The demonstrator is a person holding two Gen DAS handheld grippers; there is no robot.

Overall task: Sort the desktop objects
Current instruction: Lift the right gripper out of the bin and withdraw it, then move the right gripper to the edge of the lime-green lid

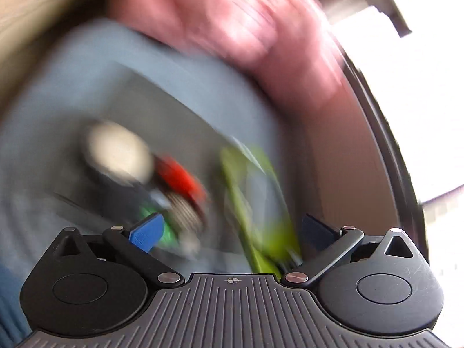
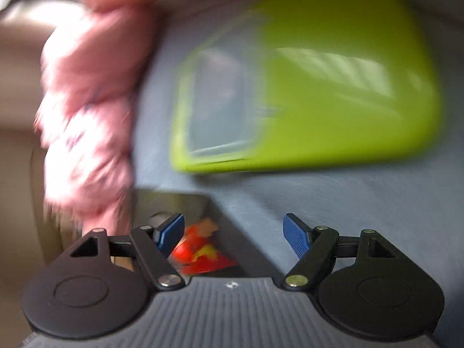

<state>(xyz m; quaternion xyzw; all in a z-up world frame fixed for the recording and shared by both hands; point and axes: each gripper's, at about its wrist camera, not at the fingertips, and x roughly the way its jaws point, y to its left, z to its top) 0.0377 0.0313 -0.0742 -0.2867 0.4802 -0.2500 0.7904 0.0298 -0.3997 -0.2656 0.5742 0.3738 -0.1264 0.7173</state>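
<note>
Blur smears both views. Left gripper (image 1: pixel 232 232) gapes empty over a grey tray (image 1: pixel 162 98) holding a white disc (image 1: pixel 119 150); only the right gripper (image 2: pixel 233 232), also spread and empty, shows the green lid (image 2: pixel 333 87) broadside.

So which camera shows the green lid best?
The right wrist view: the green lid fills the upper frame, its clear window visible despite blur. The left wrist view shows the lid only as a narrow, smeared green strip between the open jaws.
</note>
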